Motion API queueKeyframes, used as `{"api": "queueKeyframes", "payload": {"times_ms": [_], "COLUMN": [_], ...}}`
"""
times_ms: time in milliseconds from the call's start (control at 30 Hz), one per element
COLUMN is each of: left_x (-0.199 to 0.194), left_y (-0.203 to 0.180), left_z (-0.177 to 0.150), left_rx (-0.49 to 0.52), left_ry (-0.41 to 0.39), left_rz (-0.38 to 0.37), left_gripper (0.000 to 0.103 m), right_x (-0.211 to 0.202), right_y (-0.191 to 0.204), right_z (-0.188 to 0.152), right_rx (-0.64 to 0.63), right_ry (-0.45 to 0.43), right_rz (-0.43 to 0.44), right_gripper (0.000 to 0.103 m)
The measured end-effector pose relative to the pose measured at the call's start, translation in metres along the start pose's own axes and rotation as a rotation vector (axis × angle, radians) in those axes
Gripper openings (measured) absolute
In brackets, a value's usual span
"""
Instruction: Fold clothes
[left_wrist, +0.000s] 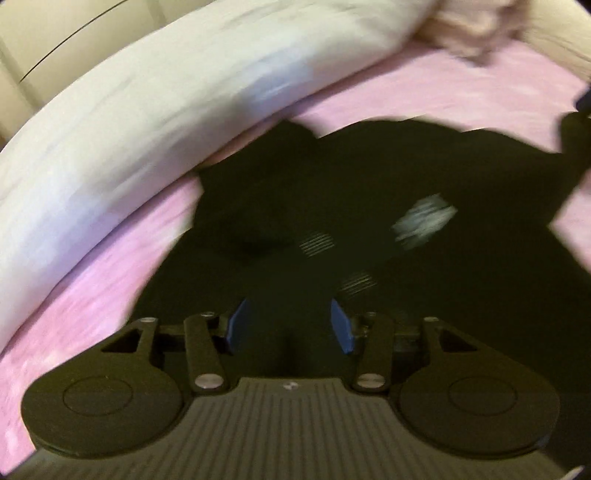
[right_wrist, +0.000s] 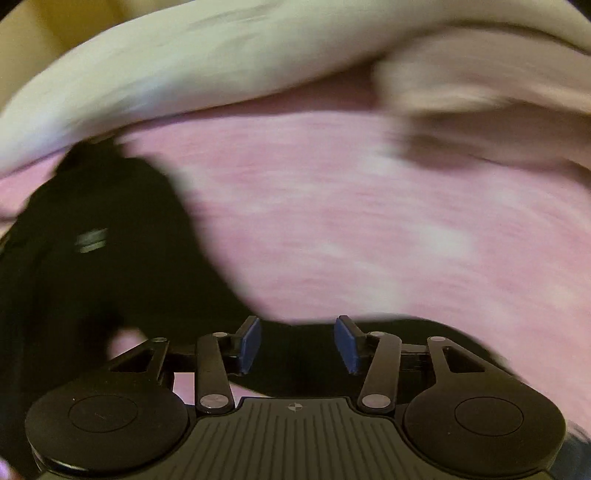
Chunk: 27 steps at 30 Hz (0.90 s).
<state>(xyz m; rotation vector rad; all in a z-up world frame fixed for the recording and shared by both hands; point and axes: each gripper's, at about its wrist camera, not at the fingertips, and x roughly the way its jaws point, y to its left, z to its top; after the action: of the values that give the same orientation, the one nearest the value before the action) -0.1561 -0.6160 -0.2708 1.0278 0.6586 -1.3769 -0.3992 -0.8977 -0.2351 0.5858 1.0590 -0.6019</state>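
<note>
On the left wrist view, the left gripper (left_wrist: 288, 325) is hanging over the black garment (left_wrist: 332, 206), blue pads (left_wrist: 238, 325) spread with dark cloth showing in the gap; the pads are not visibly pressing it, so I'm reading it as spread and holding nothing. The garment is lying on the pink sheet (left_wrist: 110, 258), spreading across the middle, with a pale printed patch (left_wrist: 424, 218) on it. Everything is smearing with blur, so edges are hard to judge. Risk here, as I'm judging it: black on black is hiding the hem, so a pinch could be catching two layers or missing the edge, giving a crooked fold. A white duvet (left_wrist: 129, 122) is running just beside the garment's far edge, and a pinkish bundle (left_wrist: 476, 26) is sitting at the top right; a wide sweep could be dragging either one in. From the right wrist view, the right gripper (right_wrist: 297, 343) is also spread, nothing pinched, sitting over a black strip of the garment (right_wrist: 110, 258), whose bulk is lying off to the left. Pink sheet (right_wrist: 351, 229) is filling the middle, so a close here could be grabbing bedding along with cloth. Surface is a soft bed, likely bunching under any drag. White duvet (right_wrist: 147, 74) is curving along the top; room beyond is just beige blur.
</note>
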Motion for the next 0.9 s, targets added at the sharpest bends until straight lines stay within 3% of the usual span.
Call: {"api": "queueKeyframes", "payload": {"times_ms": [133,200,300,400,433,467,533,567,600,633,733,833,900], "left_x": [0.031,0.051,0.082,0.100,0.100,0.101,0.094,0.085,0.077,0.068,0.035,0.040,0.056], "left_y": [0.076,0.109,0.146,0.160,0.161,0.161,0.165,0.170,0.174,0.179,0.203,0.224,0.226], "left_z": [-0.023,-0.029,-0.033,-0.037,-0.039,-0.041,-0.045,-0.047,-0.050,-0.052,-0.055,-0.056,-0.059], "left_rx": [-0.028,-0.060,-0.146,-0.192,-0.187,-0.177,-0.176,-0.183,-0.190,-0.197,-0.200,-0.210,-0.229], "left_ry": [0.054,0.063,0.071,0.070,0.053,0.040,0.008,-0.015,-0.038,-0.062,-0.125,-0.098,-0.049], "left_rz": [0.046,0.017,-0.076,-0.145,-0.154,-0.164,-0.192,-0.191,-0.190,-0.187,-0.146,-0.084,-0.060], "left_gripper": [0.049,0.049,0.049,0.049,0.042,0.026,0.010,0.009,0.009,0.009,0.009,0.009,0.010], "right_x": [0.058,0.088,0.131,0.173,0.185,0.194,0.205,0.206,0.208,0.208,0.188,0.185,0.194], "right_y": [0.086,0.121,0.156,0.165,0.162,0.160,0.156,0.155,0.153,0.154,0.182,0.207,0.213], "right_z": [0.044,0.069,0.106,0.133,0.142,0.149,0.158,0.160,0.163,0.166,0.179,0.204,0.217], "right_rx": [-0.199,-0.259,-0.328,-0.362,-0.351,-0.327,-0.287,-0.271,-0.254,-0.237,-0.324,-0.399,-0.363], "right_ry": [-0.011,-0.028,-0.056,-0.055,-0.049,-0.048,-0.061,-0.064,-0.067,-0.060,-0.102,-0.155,-0.180], "right_rz": [0.094,0.101,0.025,-0.081,-0.091,-0.090,-0.076,-0.067,-0.058,-0.039,-0.013,-0.005,-0.022], "right_gripper": [0.057,0.059,0.061,0.063,0.063,0.063,0.063,0.062,0.042,0.004,0.004,0.004,0.005]}}
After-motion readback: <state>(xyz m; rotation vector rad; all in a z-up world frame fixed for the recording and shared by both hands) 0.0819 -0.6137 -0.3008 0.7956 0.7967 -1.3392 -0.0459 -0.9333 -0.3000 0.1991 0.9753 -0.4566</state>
